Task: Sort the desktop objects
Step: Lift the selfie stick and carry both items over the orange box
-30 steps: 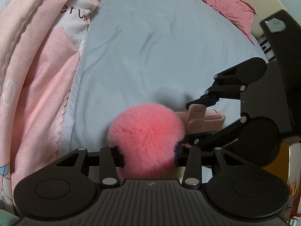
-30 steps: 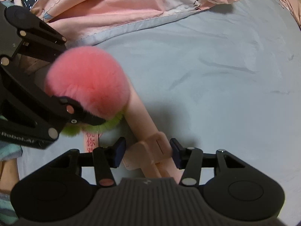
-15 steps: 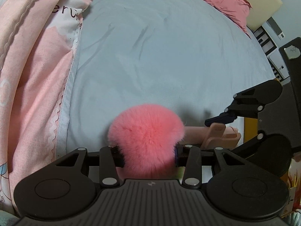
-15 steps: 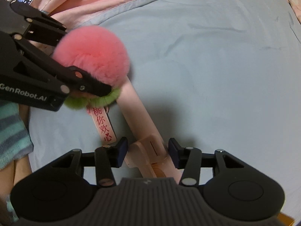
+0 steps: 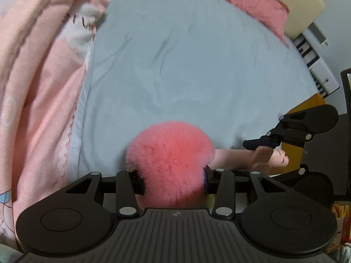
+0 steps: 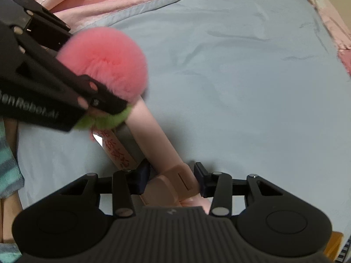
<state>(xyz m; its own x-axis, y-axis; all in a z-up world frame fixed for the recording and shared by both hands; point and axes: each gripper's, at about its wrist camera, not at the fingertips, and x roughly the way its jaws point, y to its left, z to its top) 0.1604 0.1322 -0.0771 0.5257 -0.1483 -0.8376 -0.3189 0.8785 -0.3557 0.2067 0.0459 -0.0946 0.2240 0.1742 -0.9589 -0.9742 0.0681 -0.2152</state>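
My left gripper [image 5: 173, 182] is shut on a fluffy pink pompom [image 5: 170, 160] with a green fluffy base [image 6: 105, 118] and a pink tag with red characters [image 6: 118, 151] hanging under it. It also shows in the right wrist view [image 6: 103, 76]. My right gripper [image 6: 172, 180] is shut on the clip end of a pale pink stick [image 6: 153, 135], which also shows in the left wrist view [image 5: 232, 157]. Both are held above a light blue bed sheet [image 5: 186, 65]. The stick's far end lies under the pompom.
A pink and white quilt [image 5: 39, 87] is bunched along the left. A pink pillow [image 5: 241, 2] lies at the head of the bed by a beige headboard [image 5: 300, 4]. A white piece of furniture [image 5: 318, 65] and an orange surface [image 5: 307, 109] stand past the bed's right edge.
Both grippers have lifted and pulled back over the sheet with their objects. In the left wrist view the right gripper has shifted right and lower; the tag now hangs closer to the right gripper.
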